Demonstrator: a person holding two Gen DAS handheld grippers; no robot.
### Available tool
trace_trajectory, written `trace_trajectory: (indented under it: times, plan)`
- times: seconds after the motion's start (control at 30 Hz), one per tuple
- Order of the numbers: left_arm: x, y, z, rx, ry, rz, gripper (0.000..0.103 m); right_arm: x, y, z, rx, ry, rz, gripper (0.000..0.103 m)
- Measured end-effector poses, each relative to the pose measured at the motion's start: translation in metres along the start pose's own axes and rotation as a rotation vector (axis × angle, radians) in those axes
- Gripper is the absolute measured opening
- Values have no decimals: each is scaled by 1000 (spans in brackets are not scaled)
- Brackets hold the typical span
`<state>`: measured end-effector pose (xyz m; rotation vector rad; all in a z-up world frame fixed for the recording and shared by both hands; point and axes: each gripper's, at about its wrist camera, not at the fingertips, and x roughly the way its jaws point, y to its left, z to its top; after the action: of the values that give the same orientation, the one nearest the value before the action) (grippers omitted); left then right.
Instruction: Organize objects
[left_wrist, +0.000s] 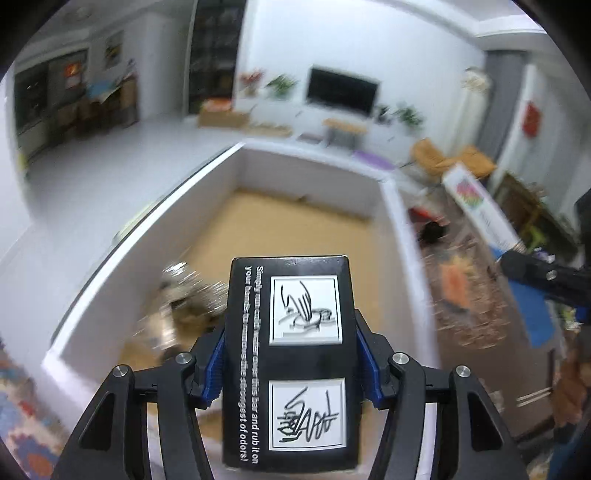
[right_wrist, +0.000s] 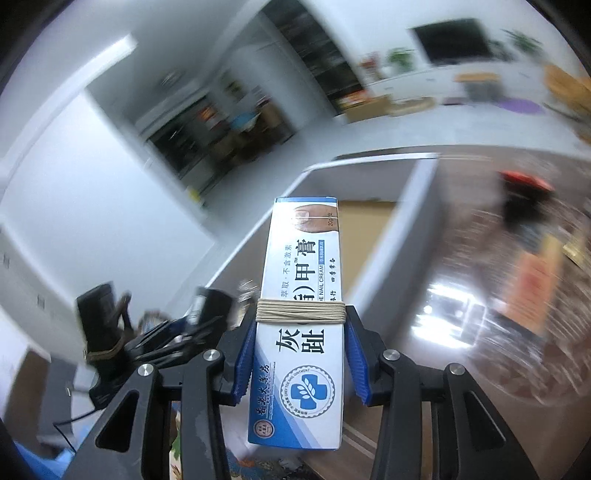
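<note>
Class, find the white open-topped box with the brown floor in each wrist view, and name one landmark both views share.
Left wrist view: the white box fills the centre, beyond the black carton in the left gripper.
Right wrist view: the white box sits at centre right, behind the nail cream carton.
Shared landmark: the wall-mounted television.

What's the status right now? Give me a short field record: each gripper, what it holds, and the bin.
left gripper: shut on black box, white instruction pictures facing the camera
right gripper: shut on nail cream box, white and blue, rubber band wrapped round it
white bin: ahead of both grippers, brown floor, blurred items in its near left corner
table surface: right of the bin, cluttered, too blurred to itemise
image quality: background motion-blurred in both views
</note>
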<state>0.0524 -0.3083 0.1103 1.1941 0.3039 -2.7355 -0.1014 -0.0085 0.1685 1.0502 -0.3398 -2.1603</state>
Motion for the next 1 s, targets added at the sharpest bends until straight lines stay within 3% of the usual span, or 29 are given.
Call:
trace_trajectory:
  times: [0.07,0.1,0.17,0.27,0.33,0.4,0.47,0.6,0.7,0.77,0.83,1.0]
  plan:
    - [17,14,-2,5,66,75,66,36,23,3,-45,32,-6,49]
    - [24,20,-4,1,86,108,76,57,33,1,-73,72,-13,68]
    - [24,27,-8,-17,76,146,77,86,44,-4,-103,148,-45,83]
    - [12,28,-15,-50,14,164,88,77,47,-15,-150,85,-88,85]
    - [5,20,-21,-63,-30,159,92,60,35,-22,-190,24,-169,94]
    - [1,11,-21,-59,-55,123,92,36,13,-32,-210,-52,-278,103]
    - [-8,-11,-25,-41,-78,76,92,15,-24,-44,-205,-103,-404,103]
    - [-25,-80,-20,58,-120,-61,92,-18,-108,-80,-161,-71,-642,103]
    - [-35,-140,-23,135,-127,-202,93,-40,-165,-101,-122,-25,-762,103]
    - [-34,-178,-28,180,-99,-311,101,-56,-193,-112,-85,-10,-814,103]
    - [-24,-214,-38,230,-65,-373,103,-72,-218,-121,-41,2,-849,103]
    - [37,-274,-63,330,35,-348,103,-91,-250,-131,28,27,-879,103]
